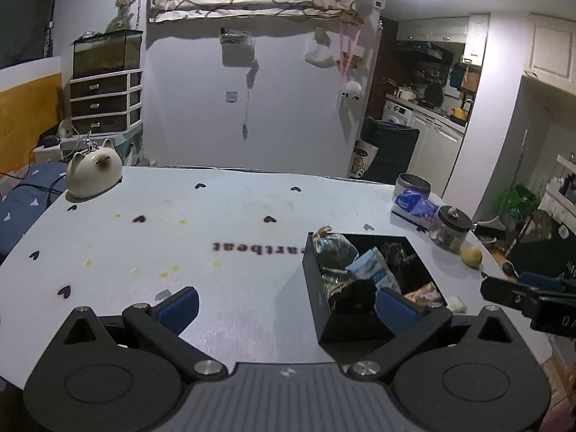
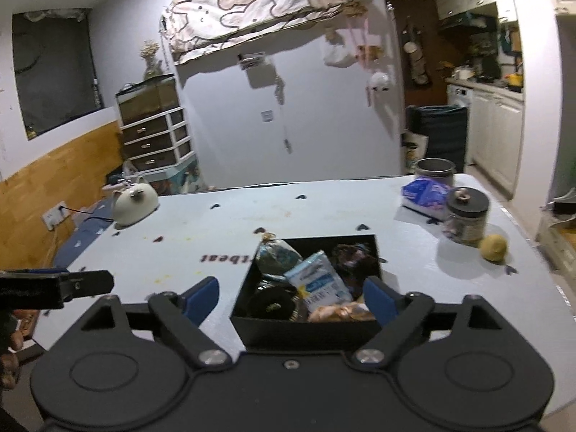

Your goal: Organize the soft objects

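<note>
Left gripper and right gripper both hang spread wide and empty above a black box of soft packets on the table, whose cloth shows upside-down letters "artbeat".

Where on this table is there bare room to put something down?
The widest bare stretch of the table runs from the cat figurine at the far left across to the black box. The right side is crowded: tissue pack, tin, jar and a yellow lemon-like fruit cluster there. The box itself is full.
</note>
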The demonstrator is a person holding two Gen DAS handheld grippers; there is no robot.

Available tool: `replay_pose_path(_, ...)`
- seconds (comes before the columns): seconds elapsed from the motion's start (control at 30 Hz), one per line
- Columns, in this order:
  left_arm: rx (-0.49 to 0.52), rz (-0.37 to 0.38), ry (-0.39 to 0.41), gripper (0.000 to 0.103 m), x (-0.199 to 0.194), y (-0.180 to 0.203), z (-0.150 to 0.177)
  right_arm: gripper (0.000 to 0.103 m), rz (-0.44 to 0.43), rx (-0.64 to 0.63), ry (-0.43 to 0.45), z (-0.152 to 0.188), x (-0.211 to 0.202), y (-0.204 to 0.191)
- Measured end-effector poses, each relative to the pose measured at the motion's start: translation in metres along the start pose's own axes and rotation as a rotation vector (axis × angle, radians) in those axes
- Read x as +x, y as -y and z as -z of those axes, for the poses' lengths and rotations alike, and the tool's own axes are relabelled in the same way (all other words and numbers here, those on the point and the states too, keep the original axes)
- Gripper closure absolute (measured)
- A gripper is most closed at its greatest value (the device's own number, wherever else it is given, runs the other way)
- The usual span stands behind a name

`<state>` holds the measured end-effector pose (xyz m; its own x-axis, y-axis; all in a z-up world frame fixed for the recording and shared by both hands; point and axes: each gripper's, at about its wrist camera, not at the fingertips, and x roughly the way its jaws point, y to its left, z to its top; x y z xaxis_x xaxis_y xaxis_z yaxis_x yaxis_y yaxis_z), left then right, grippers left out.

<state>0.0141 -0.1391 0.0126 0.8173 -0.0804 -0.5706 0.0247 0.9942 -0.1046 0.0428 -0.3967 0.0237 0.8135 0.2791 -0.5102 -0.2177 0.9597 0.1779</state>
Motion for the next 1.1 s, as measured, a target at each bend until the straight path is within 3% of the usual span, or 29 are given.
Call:
replay_pose_path(0.3,0.038,-0.035,0.012,0.0,-0.018,0.0,0.022,0.0,0.075,-0.046,0.039,0.018,-0.028,-0.008)
replay_pose_path(1.1,0.056,-0.029,0.039,0.0,-0.041,0.003,0.04,0.0,0.127,-0.06,0.06,0.04,-0.055,-0.021)
